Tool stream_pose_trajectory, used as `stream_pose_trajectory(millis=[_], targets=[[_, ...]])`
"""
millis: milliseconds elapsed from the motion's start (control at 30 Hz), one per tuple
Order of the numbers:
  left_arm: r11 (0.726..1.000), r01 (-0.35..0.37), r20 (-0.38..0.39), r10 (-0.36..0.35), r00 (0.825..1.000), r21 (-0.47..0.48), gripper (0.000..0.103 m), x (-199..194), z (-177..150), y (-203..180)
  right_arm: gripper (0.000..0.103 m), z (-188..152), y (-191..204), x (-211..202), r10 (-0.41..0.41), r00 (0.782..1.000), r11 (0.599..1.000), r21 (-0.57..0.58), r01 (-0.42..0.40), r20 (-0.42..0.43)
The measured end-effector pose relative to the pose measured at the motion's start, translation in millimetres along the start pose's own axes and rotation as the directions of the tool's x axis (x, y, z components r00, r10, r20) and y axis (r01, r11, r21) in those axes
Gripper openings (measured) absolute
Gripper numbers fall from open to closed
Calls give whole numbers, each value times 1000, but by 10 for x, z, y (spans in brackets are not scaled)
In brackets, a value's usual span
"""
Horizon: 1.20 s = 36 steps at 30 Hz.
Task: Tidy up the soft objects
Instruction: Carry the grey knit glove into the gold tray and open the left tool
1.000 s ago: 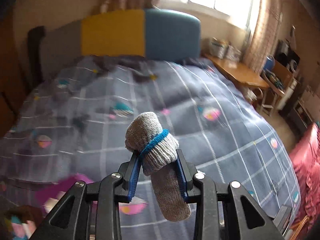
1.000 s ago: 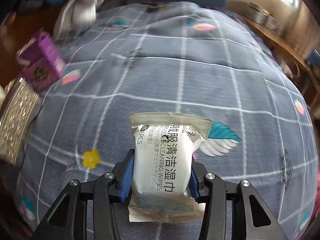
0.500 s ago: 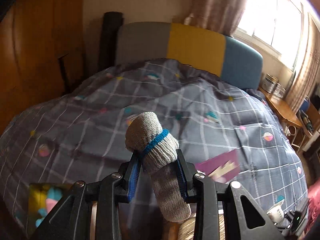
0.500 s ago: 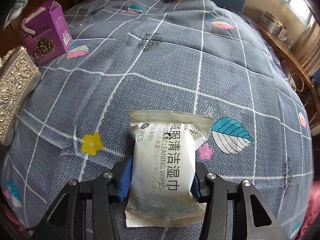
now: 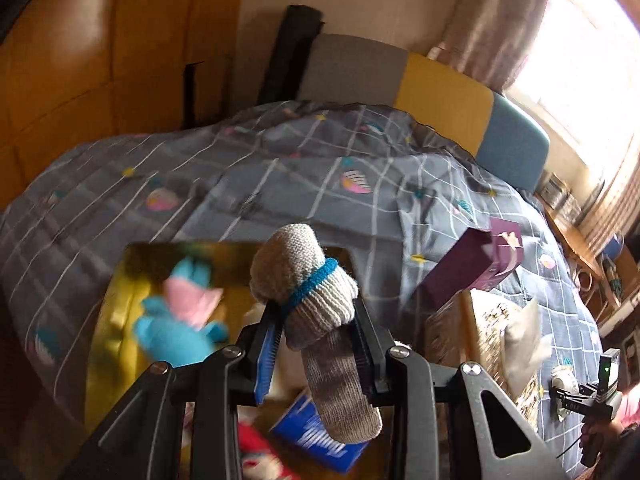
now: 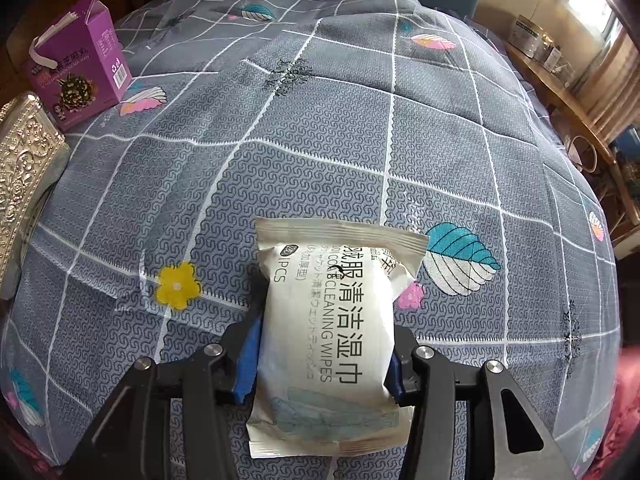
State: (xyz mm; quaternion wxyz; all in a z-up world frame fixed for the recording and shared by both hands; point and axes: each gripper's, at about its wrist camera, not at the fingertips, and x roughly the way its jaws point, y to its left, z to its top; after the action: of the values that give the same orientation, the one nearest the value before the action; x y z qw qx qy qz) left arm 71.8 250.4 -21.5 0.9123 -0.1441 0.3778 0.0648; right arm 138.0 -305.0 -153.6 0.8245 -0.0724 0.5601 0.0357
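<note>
My left gripper (image 5: pixel 316 340) is shut on a rolled grey sock with a blue band (image 5: pixel 308 288) and holds it above a yellow box (image 5: pixel 116 320). The box holds a blue and pink plush toy (image 5: pixel 176 320), a blue packet (image 5: pixel 316 436) and something red and white (image 5: pixel 260 460). My right gripper (image 6: pixel 324 360) is shut on a white pack of cleaning wipes (image 6: pixel 332 320) just above the grey checked bedspread (image 6: pixel 320 120). The right gripper's handle also shows in the left wrist view (image 5: pixel 600 396) at the far right.
A purple carton (image 6: pixel 76 72) stands on the bed at the left, with an embossed silver box (image 6: pixel 20 176) beside it; both show in the left wrist view, the carton (image 5: pixel 472 264) and the box (image 5: pixel 488 336). A wooden desk (image 6: pixel 568 92) runs along the bed's right side.
My left gripper has swung left and down with the sock, bringing the yellow box of toys under it. My right gripper has barely moved, still holding the wipes.
</note>
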Motion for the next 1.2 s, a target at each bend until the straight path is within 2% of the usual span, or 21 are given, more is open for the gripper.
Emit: stream_pose_trajectory(millis=[133,267,367,433,567,700,800,867,1033,1200], targets=[[999,-25,-20,25,999,-20,33,-88,-206,310,50,28,37,4,-40,998,997,58,43,-45],[999,-46,-47,46,998,-3,33,-99,-415,449,50,14,95,-6,-85,996,991,105,88,-36],[997,-72,-51,71,996,-14,33,-103,-559,536,49,-17,152,-27,-109,994,988,105,110,-19],[997,-71,-93,66,993,-42,33,-35,-667,609,49,-23,202,-28,-130,991,988,84,130,-12],[997,-71,-153,67,986,-19,33,103,-864,581,49,-38,247,-55,-155,988,986,59,155,-3],[999,-40,-128,38,991,-18,34,113,-793,483,49,-54,260,-69,-155,988,986,64,155,-3],[999,-45,-102,45,994,3,36,163,-669,394,49,-52,265,-71,-156,988,986,64,156,-3],[999,-47,-122,49,991,22,40,272,-605,347,49,-50,261,-68,-155,988,986,64,155,-3],[992,-114,-179,121,976,47,43,510,-662,358,49,-43,257,-61,-157,988,986,61,157,-1],[988,-139,-158,148,976,65,46,442,-777,368,49,-35,254,-56,-157,988,986,60,157,1]])
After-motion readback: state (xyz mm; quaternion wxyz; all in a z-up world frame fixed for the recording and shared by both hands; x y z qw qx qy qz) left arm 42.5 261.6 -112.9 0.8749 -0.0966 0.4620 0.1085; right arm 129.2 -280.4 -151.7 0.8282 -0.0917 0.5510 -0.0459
